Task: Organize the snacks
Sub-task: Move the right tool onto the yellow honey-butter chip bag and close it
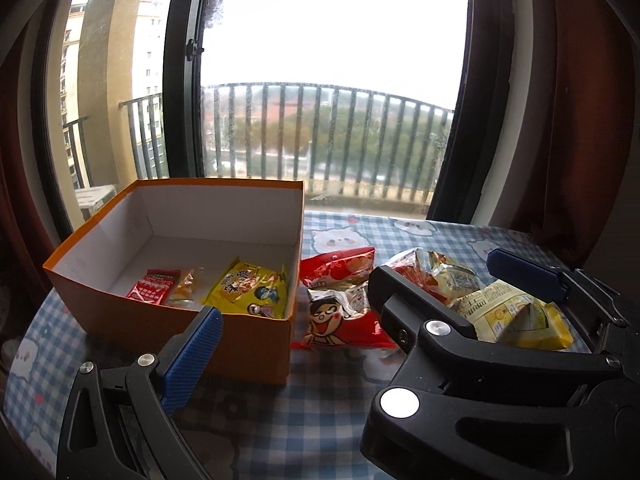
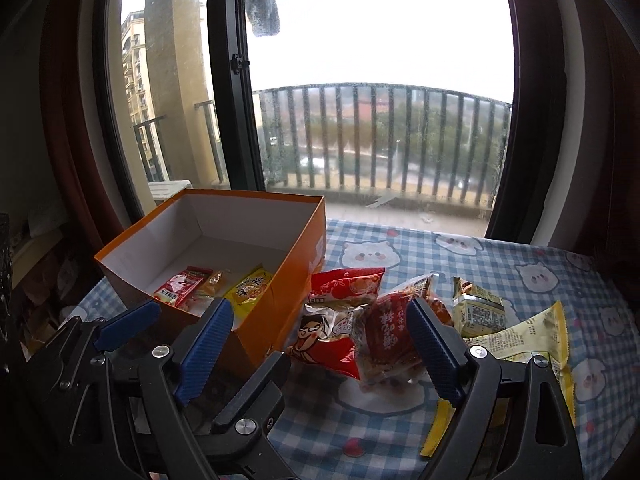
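Note:
An open orange box (image 1: 140,320) (image 2: 280,300) stands on the checked tablecloth at the left. It holds a red packet (image 1: 154,286) (image 2: 182,286), a small orange packet (image 1: 186,284) and a yellow packet (image 1: 250,290) (image 2: 248,290). To its right lies a loose pile: a red cartoon-face packet (image 1: 338,320) (image 2: 324,340), a red packet behind it (image 1: 340,266) (image 2: 348,286), a dark red packet (image 2: 386,336) and pale yellow packets (image 1: 512,316) (image 2: 528,336). My left gripper (image 1: 292,304) is open and empty by the box's near right corner. My right gripper (image 2: 320,344) is open and empty over the red packets.
The table (image 2: 520,256) carries a blue checked cloth with cat faces. A large window with a black frame (image 1: 180,80) and a balcony railing lies behind it. Dark red curtains (image 1: 580,120) hang at both sides. The right gripper's body shows in the left wrist view (image 1: 480,340).

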A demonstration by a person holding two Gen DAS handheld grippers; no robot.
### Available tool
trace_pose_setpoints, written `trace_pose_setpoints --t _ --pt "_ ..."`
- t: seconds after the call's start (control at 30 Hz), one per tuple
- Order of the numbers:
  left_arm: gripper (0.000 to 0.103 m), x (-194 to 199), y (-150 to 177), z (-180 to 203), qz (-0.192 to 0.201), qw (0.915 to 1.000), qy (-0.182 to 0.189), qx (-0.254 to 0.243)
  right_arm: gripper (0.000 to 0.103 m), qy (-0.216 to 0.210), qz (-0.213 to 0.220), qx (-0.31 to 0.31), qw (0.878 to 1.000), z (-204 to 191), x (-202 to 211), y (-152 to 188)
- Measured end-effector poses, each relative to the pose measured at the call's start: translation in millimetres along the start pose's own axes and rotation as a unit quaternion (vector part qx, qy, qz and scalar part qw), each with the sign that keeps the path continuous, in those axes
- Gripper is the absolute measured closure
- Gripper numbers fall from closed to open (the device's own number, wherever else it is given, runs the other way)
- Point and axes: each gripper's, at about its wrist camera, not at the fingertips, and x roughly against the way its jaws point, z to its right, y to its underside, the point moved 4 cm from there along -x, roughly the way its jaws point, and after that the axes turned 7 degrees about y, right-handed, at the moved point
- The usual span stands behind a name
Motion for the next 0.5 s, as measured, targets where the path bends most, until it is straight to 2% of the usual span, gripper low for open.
trace_pose_setpoints --t 0.3,0.5 --pt "0.002 -5.9 17.0 37.8 -0.007 0.9991 0.030 -0.030 0.013 0.035 0.003 -0.012 0.999 34.9 12.8 24.6" --pt "0.002 -19.7 23.4 59.3 -0.030 0.9978 0.046 -0.037 0.012 0.054 -0.006 -0.030 0.998 63.7 12.4 39.0"
